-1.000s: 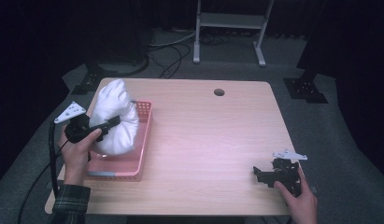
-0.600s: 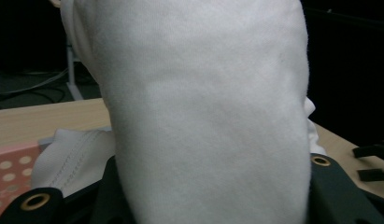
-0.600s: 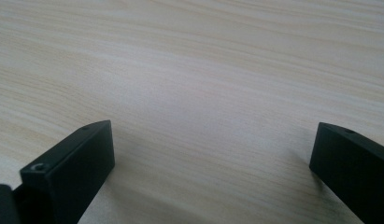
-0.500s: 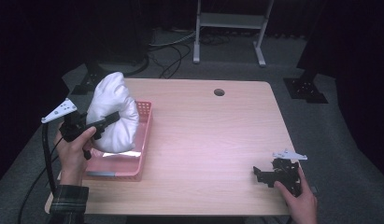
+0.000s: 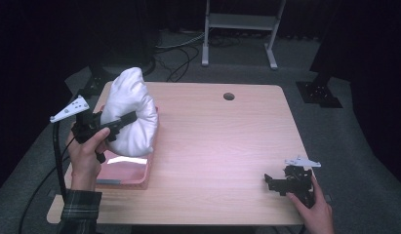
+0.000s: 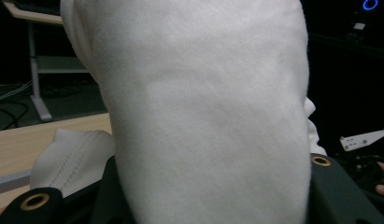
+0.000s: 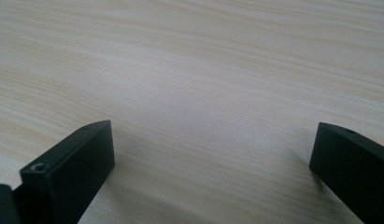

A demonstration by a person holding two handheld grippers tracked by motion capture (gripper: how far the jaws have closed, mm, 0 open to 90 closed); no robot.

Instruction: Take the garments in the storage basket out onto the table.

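White cloth (image 5: 131, 114): held up over the pink basket (image 5: 134, 174), long way up and down.
Left tongs (image 5: 121, 123): pinching the cloth's middle.
Right tongs (image 5: 272, 183): spread wide, resting on the surface (image 5: 222, 141), far off to the right.

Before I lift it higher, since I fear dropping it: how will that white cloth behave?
Probably floppy: the white cloth droops in folds over the pink basket. Likely light, since the left claw alone holds it up. The soft knit surface may slip if pinched thinly.
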